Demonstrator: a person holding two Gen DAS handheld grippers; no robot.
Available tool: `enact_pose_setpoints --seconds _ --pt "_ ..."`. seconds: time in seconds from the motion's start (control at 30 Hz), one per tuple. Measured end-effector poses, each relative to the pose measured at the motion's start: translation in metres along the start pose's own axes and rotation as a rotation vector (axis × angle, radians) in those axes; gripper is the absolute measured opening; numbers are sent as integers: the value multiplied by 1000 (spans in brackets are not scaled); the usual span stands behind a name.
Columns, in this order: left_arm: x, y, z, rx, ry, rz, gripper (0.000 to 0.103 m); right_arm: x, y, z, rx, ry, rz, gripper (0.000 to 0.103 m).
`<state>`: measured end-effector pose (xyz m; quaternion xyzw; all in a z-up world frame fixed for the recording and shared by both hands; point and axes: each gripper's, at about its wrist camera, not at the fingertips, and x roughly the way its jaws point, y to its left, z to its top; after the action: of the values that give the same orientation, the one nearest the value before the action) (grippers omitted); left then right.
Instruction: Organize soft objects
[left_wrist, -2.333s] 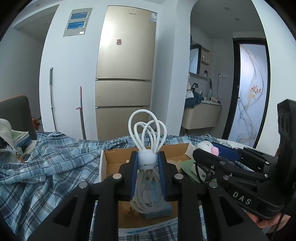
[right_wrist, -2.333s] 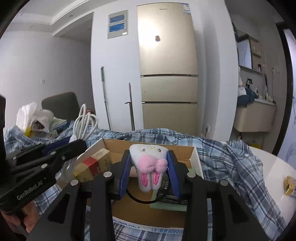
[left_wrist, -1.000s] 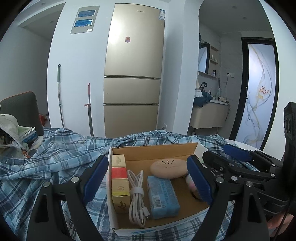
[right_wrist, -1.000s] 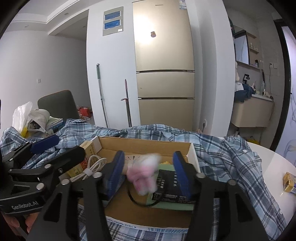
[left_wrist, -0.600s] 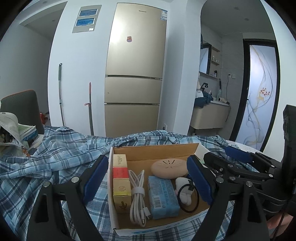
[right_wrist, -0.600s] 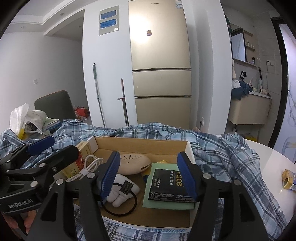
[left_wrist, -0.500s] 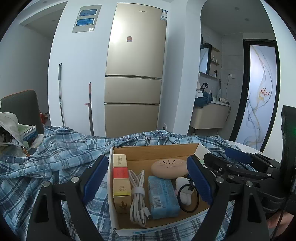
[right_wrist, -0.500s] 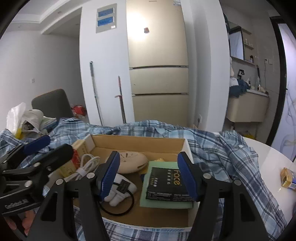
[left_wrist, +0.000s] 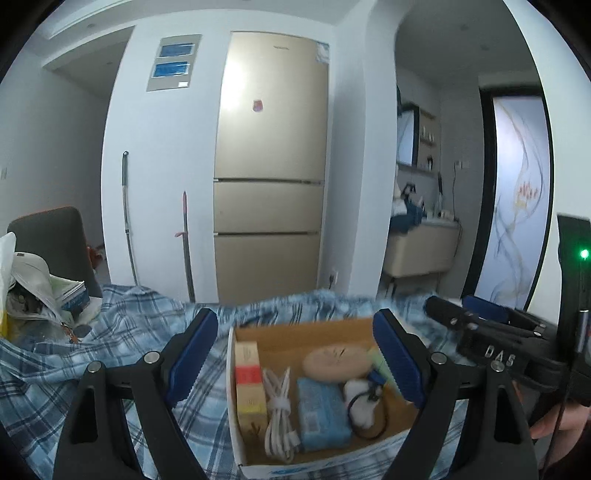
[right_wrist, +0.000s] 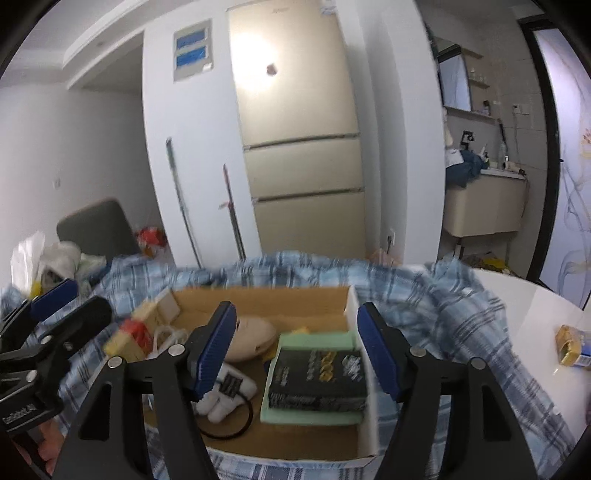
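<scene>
— Where is the plush toy (right_wrist: 226, 400)?
— In the cardboard box (right_wrist: 364, 428), white and fluffy, lying beside a black loop.
— And the grippers?
— Left gripper (left_wrist: 293, 360) gapes wide, empty. Right gripper (right_wrist: 297, 352) has just been opening, nothing between.

1. The left gripper (left_wrist: 295, 356) points forward and slightly downward, its blue-padded jaws spread wide with nothing gripped between them.
2. The right gripper (right_wrist: 297, 349) also tilts slightly downward; its jaws have just been opening and grip nothing.
3. A hand (left_wrist: 557, 424), apparently the right, holds the right gripper's handle.
</scene>
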<state>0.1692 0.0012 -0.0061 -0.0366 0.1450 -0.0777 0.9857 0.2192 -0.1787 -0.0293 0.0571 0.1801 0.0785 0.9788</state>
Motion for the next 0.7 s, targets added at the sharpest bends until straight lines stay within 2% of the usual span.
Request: enact_pose_setpoints --seconds 0.07,0.17,0.3,0.43,0.53,0.63,0.67,0.7 --pt "-14 0 16 -4 -23 32 88 -11 -7 15 41 -28 -15 67" --pt "-43 -10 33 72 -105 80 88 -37 -18 38 55 -79 -30 67" --pt "-89 -13 47 83 -172 69 88 -87 -21 61 52 -142 27 67" --pt "-134 -22 48 124 -230 70 88 -135 -11 68 23 -169 28 69" --pt "-160 -25 44 116 -237 59 88 -166 -4 58 -4 -218 88 69" --pt "-188 -27 32 95 -248 56 88 -192 7 41 -49 -258 120 80" --pt "-194 -27 28 88 -254 59 89 -200 10 36 -57 -274 125 88" --pt "-202 -27 23 73 -257 63 96 -209 13 30 -61 -298 129 99"
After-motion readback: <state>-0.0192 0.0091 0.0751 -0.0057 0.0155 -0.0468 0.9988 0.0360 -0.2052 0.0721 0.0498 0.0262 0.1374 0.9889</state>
